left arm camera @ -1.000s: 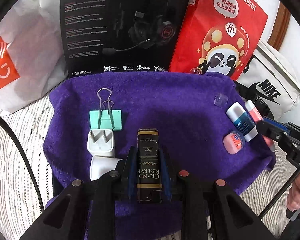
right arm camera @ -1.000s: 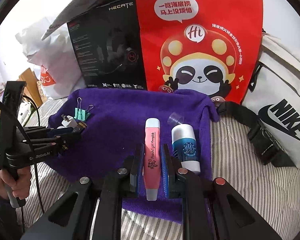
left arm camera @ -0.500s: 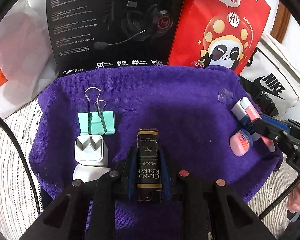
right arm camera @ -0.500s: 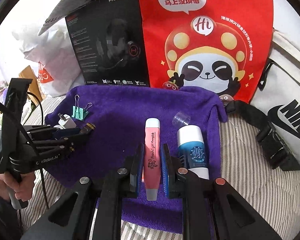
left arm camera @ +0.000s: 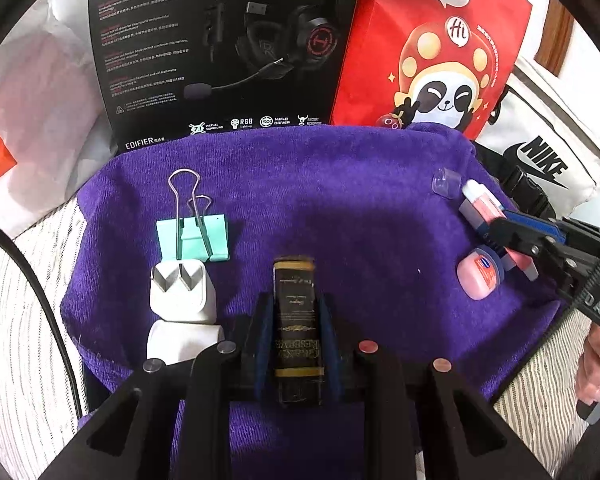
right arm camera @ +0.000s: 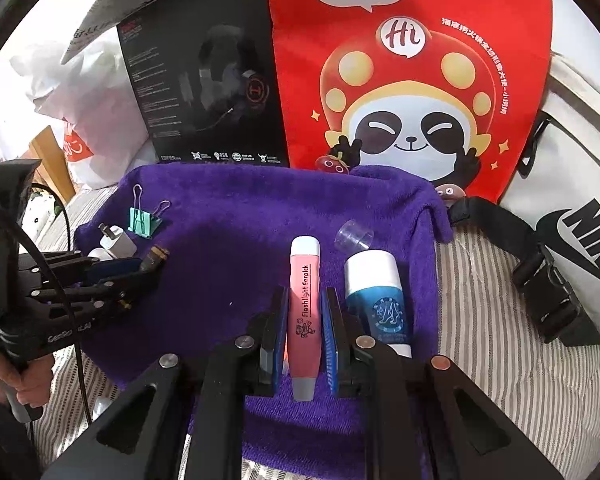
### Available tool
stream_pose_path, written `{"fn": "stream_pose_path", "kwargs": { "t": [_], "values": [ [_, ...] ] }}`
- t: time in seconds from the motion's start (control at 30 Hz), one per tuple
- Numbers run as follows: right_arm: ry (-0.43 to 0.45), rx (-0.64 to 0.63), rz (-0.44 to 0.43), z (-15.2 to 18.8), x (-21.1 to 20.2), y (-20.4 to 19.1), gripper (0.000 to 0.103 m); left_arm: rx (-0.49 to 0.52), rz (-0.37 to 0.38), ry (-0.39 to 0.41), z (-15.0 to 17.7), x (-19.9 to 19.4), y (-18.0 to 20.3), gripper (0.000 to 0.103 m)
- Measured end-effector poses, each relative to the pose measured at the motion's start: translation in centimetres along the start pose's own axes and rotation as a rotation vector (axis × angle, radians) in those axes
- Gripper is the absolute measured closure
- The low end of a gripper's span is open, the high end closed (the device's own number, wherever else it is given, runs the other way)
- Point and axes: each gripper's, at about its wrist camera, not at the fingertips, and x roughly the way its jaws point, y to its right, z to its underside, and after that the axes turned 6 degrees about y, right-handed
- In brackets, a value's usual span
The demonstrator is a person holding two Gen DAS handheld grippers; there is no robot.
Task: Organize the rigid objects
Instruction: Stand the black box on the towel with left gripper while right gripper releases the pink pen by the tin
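**Both grippers loaded over the purple towel**

The left hand-held gripper [left arm camera: 295, 320] is pinching a slim black stick [left arm camera: 296, 320] with gold bands and gold lettering, which lies lengthwise between the blue pads, its gold-rimmed tip poking out past them. It sits low over the near edge of the purple towel [left arm camera: 340, 200], just right of a white plug adapter [left arm camera: 182, 290] and a mint binder clip [left arm camera: 194, 236]. The right hand-held gripper [right arm camera: 303, 320] is pinching a pink ear-pick pen [right arm camera: 304, 300] with a white cap and grey tail, printed "Flashlight Earpick" along its side. Just to its right a blue-and-white tube [right arm camera: 376, 296] lies on the towel, with a clear cap [right arm camera: 354, 236] beyond it. In the left wrist view a small pink jar [left arm camera: 480, 274] rests on the towel right beside the right gripper's tip.

Against the frame a second ago, the left wrist view sits closer to the black headset box [left arm camera: 220, 48] and red panda bag [left arm camera: 440, 48], which fill more of the picture. The pink jar has tipped from label-down to label facing up. The right gripper with its pen has edged forward, so the blue-and-white tube is now almost hidden behind it in the left wrist view. Both grips are unchanged.
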Motion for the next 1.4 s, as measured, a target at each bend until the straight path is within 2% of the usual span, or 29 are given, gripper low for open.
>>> {"fn": "stream_pose_path", "kwargs": {
  "t": [0.17, 0.33, 0.43, 0.53, 0.73, 1.4],
  "values": [
    [-0.012, -0.009, 0.002, -0.5, 0.8, -0.2, 0.086, -0.012, 0.03, -0.009, 0.6, -0.8, -0.2, 0.07],
    [-0.029, -0.017, 0.005, -0.8, 1.7, -0.4, 0.086, -0.007, 0.013, -0.015, 1.1, -1.5, -0.1, 0.067],
    [-0.045, -0.026, 0.005, -0.9, 2.4, -0.5, 0.086, -0.007, 0.013, -0.01, 1.4, -2.4, -0.1, 0.056],
    [-0.054, -0.032, 0.006, -1.1, 2.9, -0.5, 0.086, 0.004, -0.014, 0.007, 1.5, -3.1, 0.0, 0.056],
    [-0.068, -0.052, 0.012, -1.6, 4.0, -0.6, 0.086, 0.009, -0.023, 0.025, 1.5, -4.5, -0.3, 0.054],
    [-0.105, -0.086, 0.01, -2.5, 5.8, -0.5, 0.086, -0.015, -0.012, 0.032, 1.7, -5.7, -0.6, 0.053]
  ]
}}
